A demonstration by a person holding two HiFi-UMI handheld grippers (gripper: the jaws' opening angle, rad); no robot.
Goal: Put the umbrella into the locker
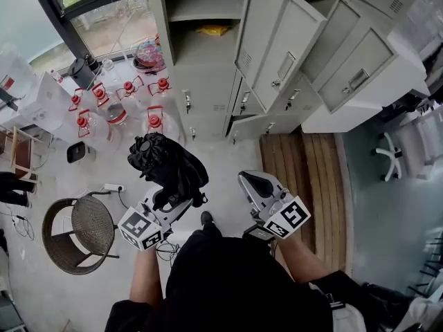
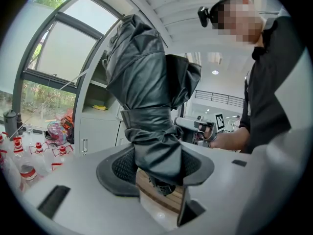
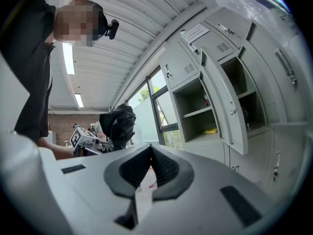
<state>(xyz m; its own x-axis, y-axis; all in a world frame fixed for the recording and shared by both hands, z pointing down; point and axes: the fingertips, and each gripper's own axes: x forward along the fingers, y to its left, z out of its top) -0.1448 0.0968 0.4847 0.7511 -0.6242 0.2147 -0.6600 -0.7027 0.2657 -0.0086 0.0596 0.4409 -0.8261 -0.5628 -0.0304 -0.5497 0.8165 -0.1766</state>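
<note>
A folded black umbrella (image 1: 166,161) stands up out of my left gripper (image 1: 173,203), which is shut on its lower end. In the left gripper view the umbrella (image 2: 146,92) fills the middle, pinched between the black pads of the left gripper (image 2: 155,168). My right gripper (image 1: 252,180) is beside it to the right, shut and holding nothing; in its own view the right gripper (image 3: 150,168) shows its pads meeting. The grey locker (image 1: 208,68) is ahead with several doors open. An open compartment (image 3: 200,111) holds a small yellow item (image 3: 211,130).
Clear water bottles with red caps (image 1: 124,88) crowd the floor left of the lockers. A wicker chair (image 1: 83,230) stands at lower left, with a power strip (image 1: 113,187) near it. A wooden platform (image 1: 304,171) lies on the right, before an open locker door (image 1: 277,47).
</note>
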